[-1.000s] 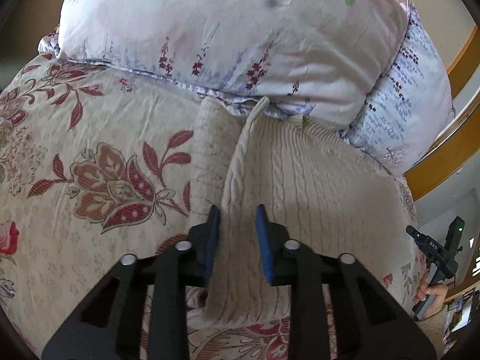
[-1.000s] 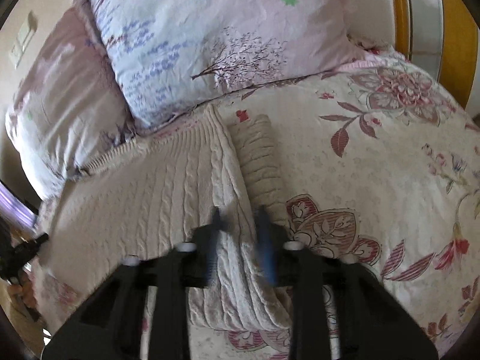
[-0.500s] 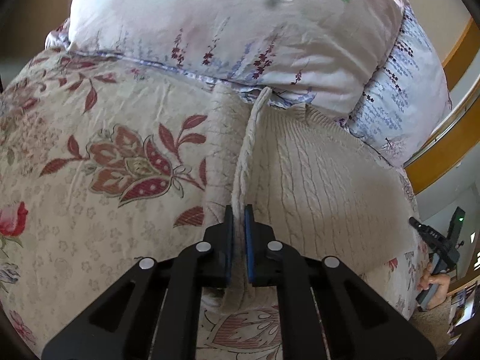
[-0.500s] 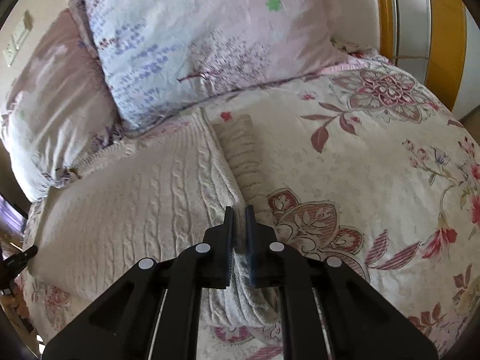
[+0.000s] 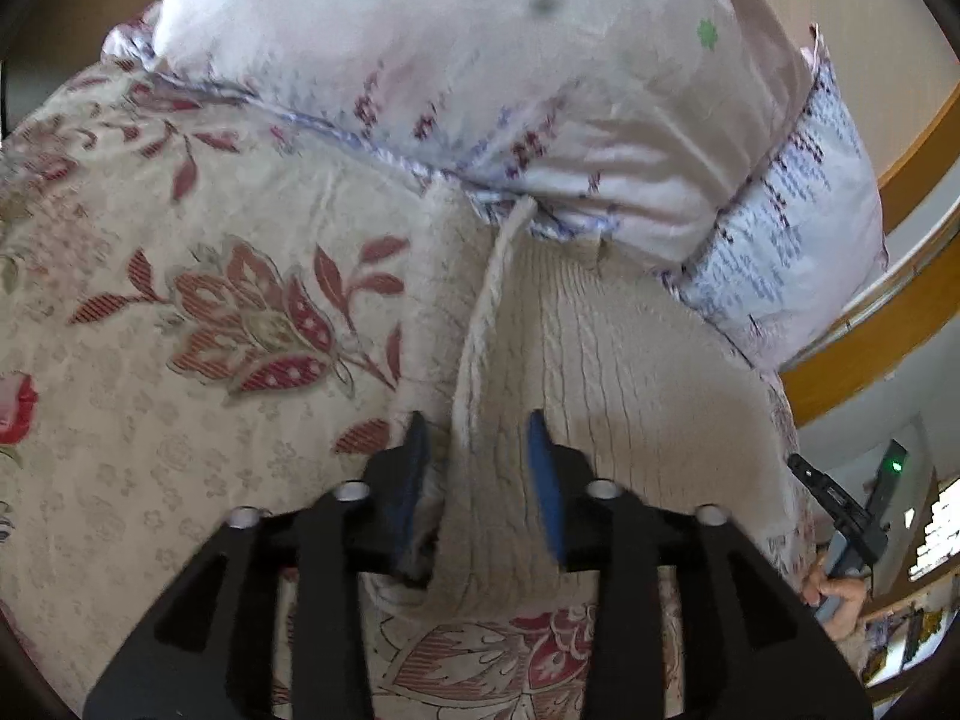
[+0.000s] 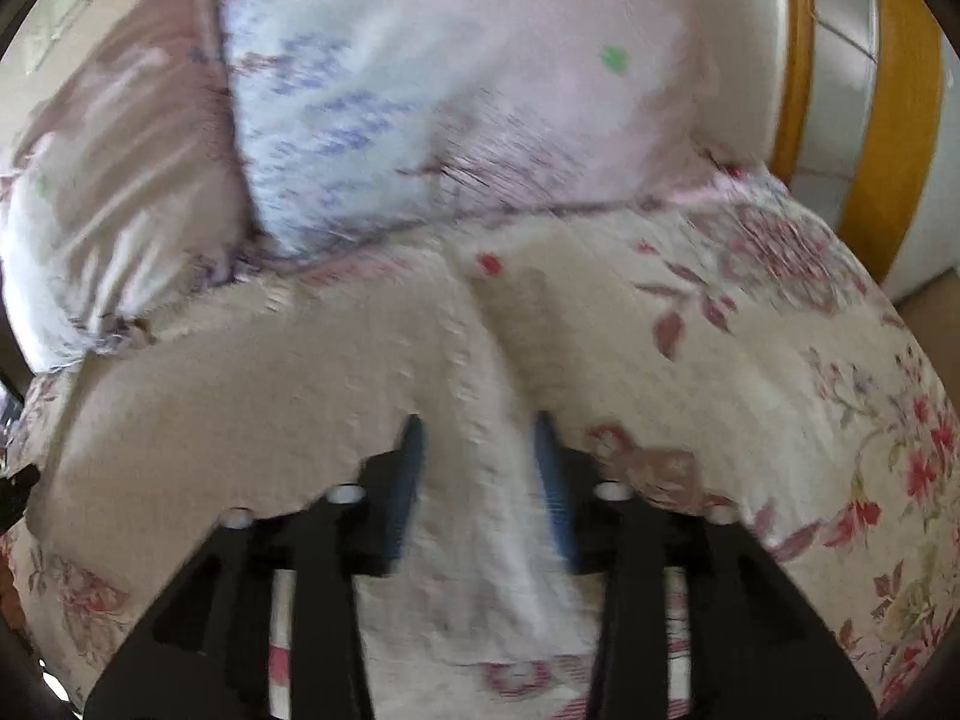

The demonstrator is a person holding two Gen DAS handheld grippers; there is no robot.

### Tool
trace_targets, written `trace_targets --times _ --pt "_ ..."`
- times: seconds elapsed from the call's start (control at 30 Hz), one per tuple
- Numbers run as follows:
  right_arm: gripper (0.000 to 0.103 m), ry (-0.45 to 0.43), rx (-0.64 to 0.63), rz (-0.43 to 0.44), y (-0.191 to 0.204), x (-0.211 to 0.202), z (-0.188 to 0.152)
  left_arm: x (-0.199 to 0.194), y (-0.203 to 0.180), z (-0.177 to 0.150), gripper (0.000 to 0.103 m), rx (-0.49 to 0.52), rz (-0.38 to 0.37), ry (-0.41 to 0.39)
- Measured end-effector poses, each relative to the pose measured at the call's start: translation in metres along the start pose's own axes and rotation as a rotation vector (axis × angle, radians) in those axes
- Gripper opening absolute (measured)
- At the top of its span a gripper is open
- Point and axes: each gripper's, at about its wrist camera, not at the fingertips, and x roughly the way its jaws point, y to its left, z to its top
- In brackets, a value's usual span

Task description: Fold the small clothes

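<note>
Both claws stand with their jaws spread apart and nothing pinched between them. On the left gripper (image 5: 477,444) the blue pads straddle a raised, rope-like edge of the cream cable-knit sweater (image 5: 630,372), with knit visible in the gap but clear of both pads. On the right gripper (image 6: 480,450) the jaws are likewise parted over the sweater's opposite edge, though that view is smeared by motion, so whether a pad brushes the wool cannot be told for certain.

The sweater lies on the floral bedspread (image 5: 180,312), its far end touching the pale flowered pillows (image 5: 480,72) at the head of the bed. On each long side a strip of knit, probably a sleeve or side panel, looks turned inward, leaving a fairly narrow, tidy rectangle.

Judged from how it lies, the lengthwise folds seem done and the garment sits released. What most likely remains is the crosswise fold: taking the near hem at both corners and carrying it toward the pillows, then smoothing. The thick knit should hold its shape but may bulge along the folded edges.
</note>
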Motion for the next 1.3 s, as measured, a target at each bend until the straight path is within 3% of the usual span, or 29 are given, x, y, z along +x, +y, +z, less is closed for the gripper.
trace_targets --times 0.13,0.53,1.03,1.3 --pt "0.051 -0.019 -0.108 0.063 0.041 0.000 0.004 -0.007 0.003 0.007 0.056 -0.023 -0.010 -0.030" --pt "0.051 0.066 -0.259 0.184 0.126 0.027 -0.004 0.009 0.007 0.019 0.065 -0.064 -0.004 0.010" --pt "0.052 0.043 -0.319 0.178 0.152 0.045 -0.008 0.031 0.009 0.032 0.065 -0.132 -0.025 0.037" --pt "0.055 0.067 -0.397 0.111 0.166 0.056 -0.018 0.040 0.005 0.035 0.066 -0.124 -0.021 0.047"
